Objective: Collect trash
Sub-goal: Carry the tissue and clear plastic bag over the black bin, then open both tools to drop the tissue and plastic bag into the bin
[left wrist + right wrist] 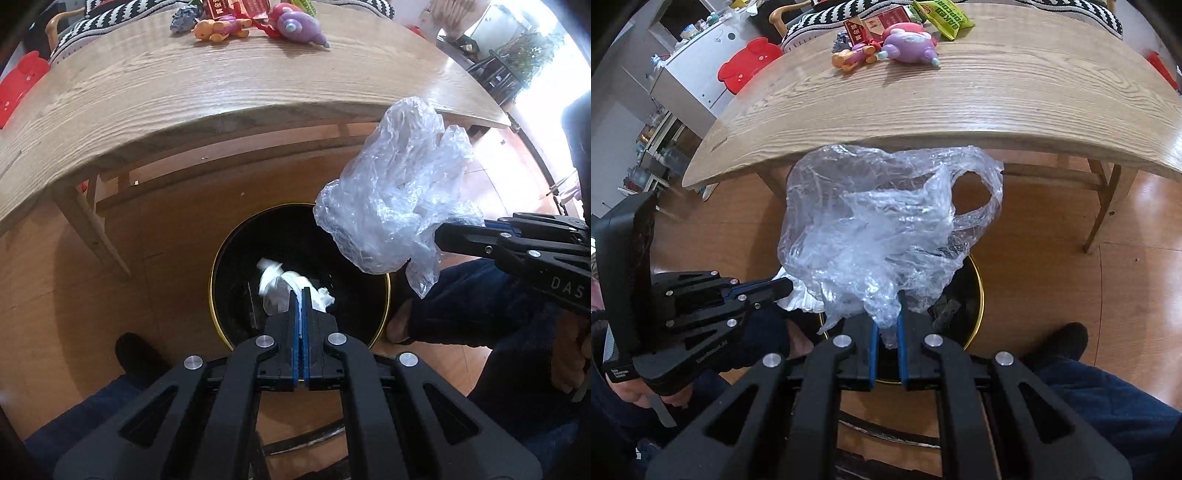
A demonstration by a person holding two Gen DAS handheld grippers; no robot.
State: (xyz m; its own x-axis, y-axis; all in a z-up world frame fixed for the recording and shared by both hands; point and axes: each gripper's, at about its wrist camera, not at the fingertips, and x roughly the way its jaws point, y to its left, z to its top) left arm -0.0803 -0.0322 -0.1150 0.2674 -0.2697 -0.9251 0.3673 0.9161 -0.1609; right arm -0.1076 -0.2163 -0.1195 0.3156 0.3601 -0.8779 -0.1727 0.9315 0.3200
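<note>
Poised over the black bin (221,280) on the floor, the left gripper (301,295) pinches a crumpled white tissue (280,286) and the right gripper (886,314) clamps a clear plastic bag (871,221). Both pieces are collected but not yet dropped. Beyond, the wooden table (155,96) holds toys (295,24) and a green packet (945,16), possibly more to clear.

The clear plastic bag (882,229) hides most of the black bin (964,295) in the right wrist view, leaving only its rim at four o'clock. The table (184,96) is cut off at nine o'clock, and the red packets' (236,7) print at twelve is too small to read.
</note>
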